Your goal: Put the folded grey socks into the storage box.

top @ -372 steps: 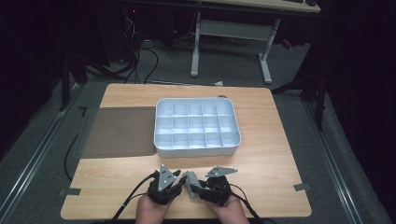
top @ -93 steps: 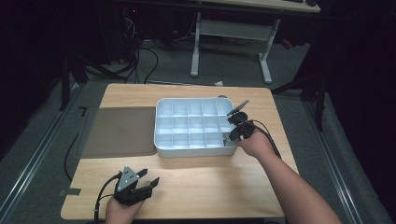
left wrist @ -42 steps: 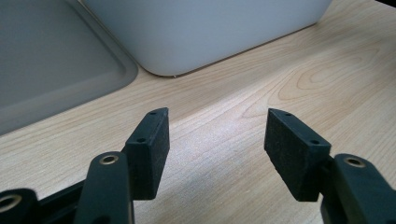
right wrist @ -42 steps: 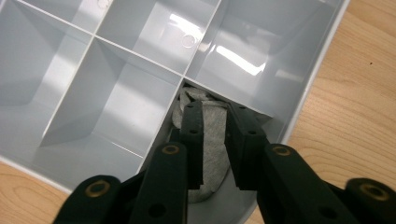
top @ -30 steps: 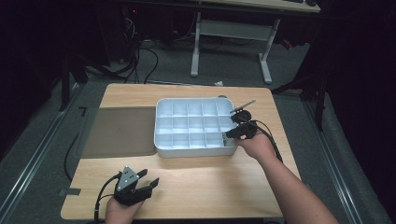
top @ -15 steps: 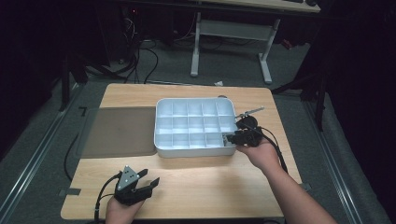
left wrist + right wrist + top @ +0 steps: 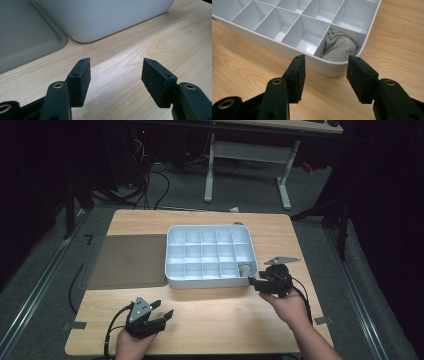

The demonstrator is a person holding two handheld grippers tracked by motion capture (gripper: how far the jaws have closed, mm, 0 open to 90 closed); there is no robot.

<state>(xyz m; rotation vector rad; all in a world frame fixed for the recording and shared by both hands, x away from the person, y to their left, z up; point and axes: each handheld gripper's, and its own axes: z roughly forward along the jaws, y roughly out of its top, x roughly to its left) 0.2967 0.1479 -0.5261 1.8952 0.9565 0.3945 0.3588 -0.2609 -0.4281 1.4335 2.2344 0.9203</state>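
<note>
Grey rolled fabric bundle (image 7: 339,47) is seen lying in the near right corner cell of the white divided plastic tray (image 7: 176,270) on the tabletop (image 7: 220,310); right gripper (image 7: 325,75), spread and empty, is best drawn straight back, left gripper (image 7: 116,75) likewise spread

Light wood worktop (image 7: 210,317). White compartment tray (image 7: 210,280) sits mid-worktop; a balled grey sock (image 7: 339,47) is in its near-right corner cell. Flat grey lid (image 7: 127,260) lies touching the tray's left side. Behind, on the floor: white desk frame (image 7: 247,157), black cables (image 7: 155,175).
</note>
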